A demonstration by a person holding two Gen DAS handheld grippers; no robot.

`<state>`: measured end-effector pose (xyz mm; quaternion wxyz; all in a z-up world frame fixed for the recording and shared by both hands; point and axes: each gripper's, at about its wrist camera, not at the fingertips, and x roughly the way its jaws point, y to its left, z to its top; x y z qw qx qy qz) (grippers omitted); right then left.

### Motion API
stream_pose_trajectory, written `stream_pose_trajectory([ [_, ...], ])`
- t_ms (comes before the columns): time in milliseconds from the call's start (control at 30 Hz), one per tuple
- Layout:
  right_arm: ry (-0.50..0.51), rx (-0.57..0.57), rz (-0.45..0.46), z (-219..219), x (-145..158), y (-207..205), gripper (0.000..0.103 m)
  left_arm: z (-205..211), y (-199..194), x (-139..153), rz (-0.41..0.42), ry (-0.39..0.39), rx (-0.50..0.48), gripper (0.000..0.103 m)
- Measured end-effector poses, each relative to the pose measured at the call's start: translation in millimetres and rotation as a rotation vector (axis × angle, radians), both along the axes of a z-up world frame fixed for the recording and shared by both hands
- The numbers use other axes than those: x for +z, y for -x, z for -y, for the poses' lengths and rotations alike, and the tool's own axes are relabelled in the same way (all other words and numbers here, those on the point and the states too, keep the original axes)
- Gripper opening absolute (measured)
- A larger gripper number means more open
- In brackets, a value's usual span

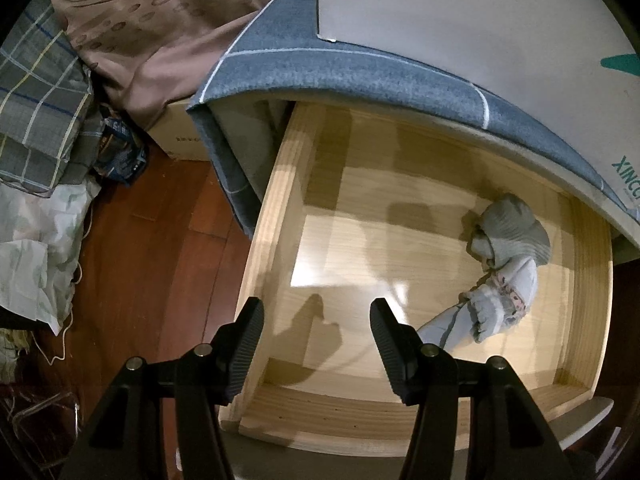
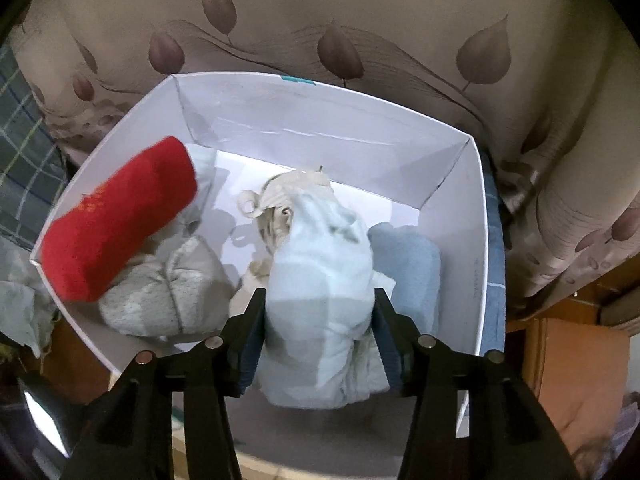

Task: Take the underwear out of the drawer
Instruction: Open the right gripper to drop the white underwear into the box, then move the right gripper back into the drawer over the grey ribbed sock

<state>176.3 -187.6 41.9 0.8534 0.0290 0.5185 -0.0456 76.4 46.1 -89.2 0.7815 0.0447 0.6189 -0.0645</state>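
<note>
Both grippers point steeply downward. Left gripper (image 1: 317,314) hangs over the open drawer (image 1: 280,216) with its jaws spread apart and nothing between them; the ribbed black fingers (image 1: 248,332) touch no cloth. Right gripper (image 2: 320,306) is lowered into a white box (image 2: 478,248), and a pale blue bundle (image 2: 320,280) of underwear sits between its two fingers. The pads lie against both sides of the bundle, but whether they press it or have let go I cannot tell.

Only the left view shows the drawer. It is made of light wood with a smooth, shiny bottom, and it stands pulled out from under a blue-grey cover (image 1: 320,72) with thin white lines. One grey roll (image 1: 508,236) of soft knitted cloth lies near the right wall of the drawer, and a pale piece with a pink patterned band (image 1: 504,292) touches it just below. Dark wooden floor (image 1: 160,240) is at the left.

Only the right view shows the inside of the box. Its walls are thin, smooth white card. A red roll (image 2: 116,224) of fuzzy cloth leans on the left wall, a grey speckled bundle (image 2: 160,292) lies under it, a blue roll (image 2: 408,264) is just right of the held bundle, and a cream piece (image 2: 280,196) is behind it. A beige curtain (image 2: 320,20) with leaf print hangs behind the box.
</note>
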Motion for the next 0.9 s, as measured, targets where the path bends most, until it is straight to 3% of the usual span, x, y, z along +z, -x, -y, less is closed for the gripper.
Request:
stream_pose_trajectory([
  [467, -0.111, 0.118, 0.099, -5.4, 48.6, 83.5, 0.048, -19.2, 1.7, 12.2, 0.033, 0.054, 0.093, 0.056],
  [633, -0.138, 0.18, 0.05, -5.0, 22.3, 117.7, 0.045, -29.7, 6.6, 21.9, 0.064, 0.086, 0.139, 0.056],
  [900, -0.138, 0.207, -0.078, 0.7, -59.5, 135.0, 0.039, -17.1, 15.2, 29.3, 0.093, 0.042, 0.052, 0.056],
])
